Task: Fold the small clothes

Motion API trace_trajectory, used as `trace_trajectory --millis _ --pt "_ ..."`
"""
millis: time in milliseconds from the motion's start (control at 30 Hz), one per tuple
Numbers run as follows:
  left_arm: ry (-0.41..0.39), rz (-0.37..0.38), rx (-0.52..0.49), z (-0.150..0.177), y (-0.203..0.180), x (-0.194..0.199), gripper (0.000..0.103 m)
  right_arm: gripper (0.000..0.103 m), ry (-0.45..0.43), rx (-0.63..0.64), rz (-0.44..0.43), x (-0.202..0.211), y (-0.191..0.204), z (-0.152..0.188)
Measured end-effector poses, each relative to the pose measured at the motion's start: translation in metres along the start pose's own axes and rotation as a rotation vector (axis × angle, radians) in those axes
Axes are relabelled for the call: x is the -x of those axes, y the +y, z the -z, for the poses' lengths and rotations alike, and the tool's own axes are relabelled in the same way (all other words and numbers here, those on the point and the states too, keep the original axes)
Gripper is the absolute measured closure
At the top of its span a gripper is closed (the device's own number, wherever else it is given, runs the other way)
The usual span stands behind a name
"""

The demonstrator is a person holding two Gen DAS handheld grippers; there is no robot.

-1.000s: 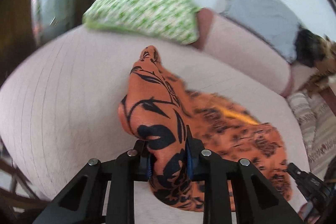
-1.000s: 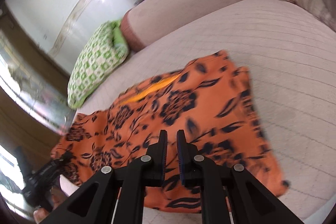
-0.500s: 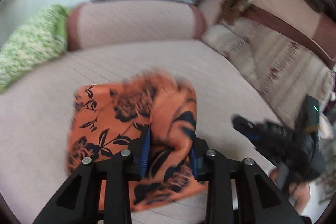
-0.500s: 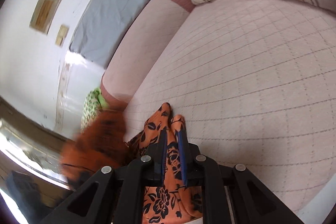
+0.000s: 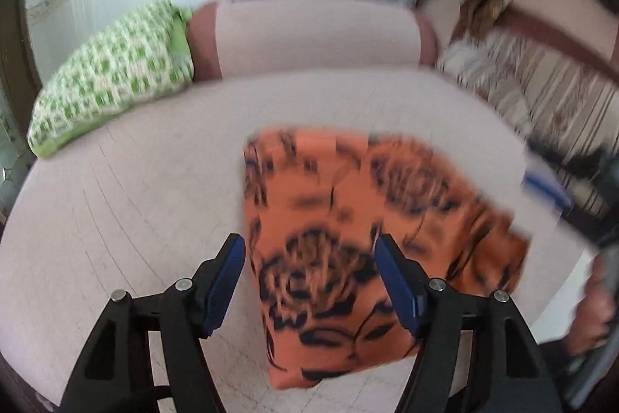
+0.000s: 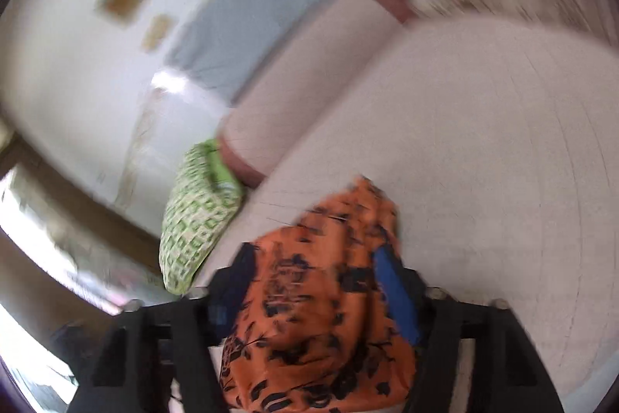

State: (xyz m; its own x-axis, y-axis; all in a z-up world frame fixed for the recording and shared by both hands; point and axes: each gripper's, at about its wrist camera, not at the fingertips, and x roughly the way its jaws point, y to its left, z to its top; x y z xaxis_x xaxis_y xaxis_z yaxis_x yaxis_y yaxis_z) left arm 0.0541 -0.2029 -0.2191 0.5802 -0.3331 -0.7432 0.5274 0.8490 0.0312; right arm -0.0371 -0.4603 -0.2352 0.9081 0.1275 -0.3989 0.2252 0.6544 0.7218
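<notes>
From the left wrist, the orange cloth with a black flower print (image 5: pixel 348 242) lies folded into a rough rectangle on the pale pink quilted mattress (image 5: pixel 135 204), nearer the front edge than the bolster. The left gripper (image 5: pixel 309 281) hangs above the cloth's near end, tipped steeply down at it. Its jaws are opening, the blue pads (image 5: pixel 224 281) standing wide to either side of the fabric, which appears to lie below them rather than be pinched. The cloth looks thin, light and limp; I judge it will sag and slide off any loose hold, so an edge or a corner, taken through every layer, is the place to grasp it. A green-and-white patterned pillow (image 5: pixel 112 80) rests at far left against a pink cylindrical bolster (image 5: pixel 309 37). At the right edge a person's hand (image 5: pixel 592 320) shows, blurred.

From the right wrist, the picture is badly smeared. The right gripper (image 6: pixel 313 281) points shallowly downward across the mattress (image 6: pixel 483 142), with the same cloth (image 6: pixel 321 297) bunched between its spread fingers. Its jaws are opening, and the pads seem clear of the fabric, though the blur leaves contact uncertain. The patterned pillow (image 6: pixel 197 219) sits beyond, to the left.
</notes>
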Motion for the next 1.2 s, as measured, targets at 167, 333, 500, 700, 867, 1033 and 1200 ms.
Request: trace_trajectory --millis 167,333,500,700,867,1033,1200 --pt "0.057 -0.030 -0.052 0.037 -0.005 -0.033 0.028 0.067 0.231 0.165 0.018 -0.034 0.023 0.033" --pt "-0.001 0.088 -0.018 0.032 0.018 -0.026 0.027 0.073 0.370 0.262 0.230 -0.060 0.019 0.054" --pt "-0.050 0.093 0.083 0.013 0.053 -0.027 0.027 0.073 0.241 0.220 0.170 -0.047 0.042 0.021" --pt "0.013 0.046 0.082 0.009 0.054 -0.044 0.025 0.073 0.287 0.239 0.293 -0.123 0.055 -0.026" --pt "0.055 0.056 0.073 0.011 0.052 -0.058 0.020 0.073 0.472 0.140 0.425 -0.201 0.000 -0.030" --pt "0.071 0.082 0.121 0.011 0.059 -0.055 0.020 0.071 0.373 0.175 0.340 -0.152 0.021 -0.039" --pt "0.039 0.046 0.057 0.018 0.044 -0.041 0.019 0.071 0.344 0.261 0.290 -0.085 0.039 -0.014"
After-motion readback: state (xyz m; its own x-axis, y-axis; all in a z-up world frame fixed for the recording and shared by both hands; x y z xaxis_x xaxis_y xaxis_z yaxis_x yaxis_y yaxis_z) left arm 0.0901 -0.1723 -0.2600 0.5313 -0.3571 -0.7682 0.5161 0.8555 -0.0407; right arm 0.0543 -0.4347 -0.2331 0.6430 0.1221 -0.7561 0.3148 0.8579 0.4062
